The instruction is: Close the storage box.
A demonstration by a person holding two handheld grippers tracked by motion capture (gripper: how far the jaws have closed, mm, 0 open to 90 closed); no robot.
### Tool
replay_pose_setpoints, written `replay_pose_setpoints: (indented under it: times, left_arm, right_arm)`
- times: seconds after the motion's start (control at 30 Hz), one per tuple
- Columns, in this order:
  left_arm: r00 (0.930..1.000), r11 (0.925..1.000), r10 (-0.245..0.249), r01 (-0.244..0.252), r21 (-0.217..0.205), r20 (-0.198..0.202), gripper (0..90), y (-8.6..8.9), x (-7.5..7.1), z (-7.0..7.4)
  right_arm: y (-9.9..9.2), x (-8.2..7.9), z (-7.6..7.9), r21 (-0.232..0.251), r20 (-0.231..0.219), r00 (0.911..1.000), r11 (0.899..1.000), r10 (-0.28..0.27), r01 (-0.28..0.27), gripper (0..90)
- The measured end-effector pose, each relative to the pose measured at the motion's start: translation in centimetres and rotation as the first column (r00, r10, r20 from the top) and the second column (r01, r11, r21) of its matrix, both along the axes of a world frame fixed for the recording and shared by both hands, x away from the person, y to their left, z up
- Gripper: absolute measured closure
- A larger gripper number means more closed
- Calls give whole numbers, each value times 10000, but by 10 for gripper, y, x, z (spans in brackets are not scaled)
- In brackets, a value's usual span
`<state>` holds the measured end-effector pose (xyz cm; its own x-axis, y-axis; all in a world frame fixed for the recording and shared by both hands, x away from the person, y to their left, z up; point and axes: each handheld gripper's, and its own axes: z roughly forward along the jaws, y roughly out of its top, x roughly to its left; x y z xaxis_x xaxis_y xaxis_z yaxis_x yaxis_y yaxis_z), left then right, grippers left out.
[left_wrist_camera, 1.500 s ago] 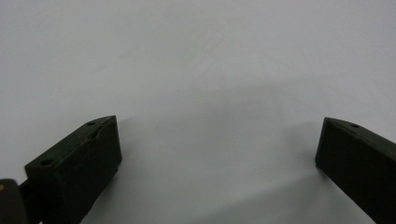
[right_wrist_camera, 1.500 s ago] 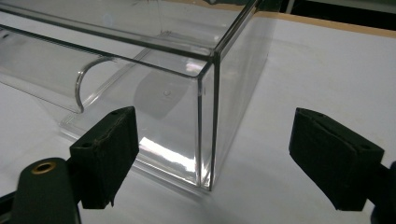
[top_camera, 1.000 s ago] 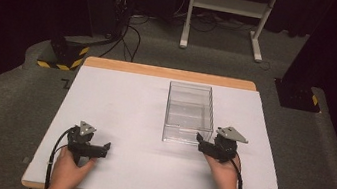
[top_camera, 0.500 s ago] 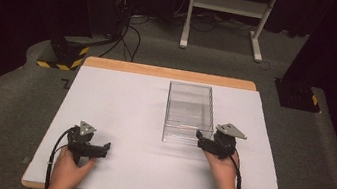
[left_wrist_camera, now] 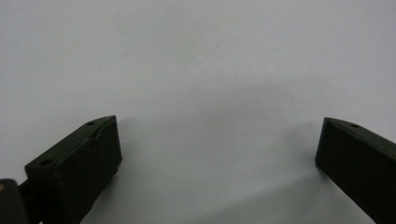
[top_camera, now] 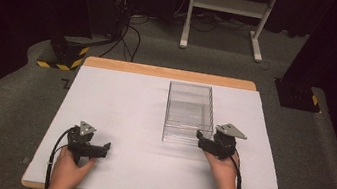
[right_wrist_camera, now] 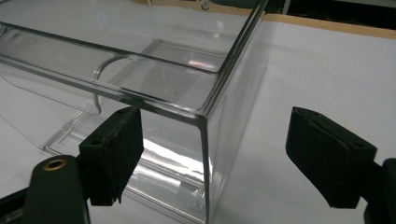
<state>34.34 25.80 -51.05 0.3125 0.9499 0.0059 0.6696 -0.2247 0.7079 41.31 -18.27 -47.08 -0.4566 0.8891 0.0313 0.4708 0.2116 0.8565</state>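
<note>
White tabletop (top_camera: 119, 107): right gripper (right_wrist_camera: 212, 161), jaws wide, straddles the clear box (top_camera: 189, 112) corner at five o'clock; closing skewed could slide it.

A wooden-edged bench (top_camera: 169, 73) fills the centre of the frame, covered by a white mat (top_camera: 118, 112); a clear plastic box (top_camera: 189, 113) stands right of centre.

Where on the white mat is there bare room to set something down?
The mat's whole left half, between the clear plastic box and the left hand-held gripper, is bare. It is crowded at the box's near right corner, beside the right hand-held gripper.
</note>
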Motion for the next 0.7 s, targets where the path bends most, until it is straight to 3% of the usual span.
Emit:
replay_pose_setpoints:
  times: [0.7]
  left_arm:
    - [10000,10000,-6,6,13,7,4,0,0,0]
  right_arm:
    - [-15,-31,3,181,103,9996,9995,254,-256,192]
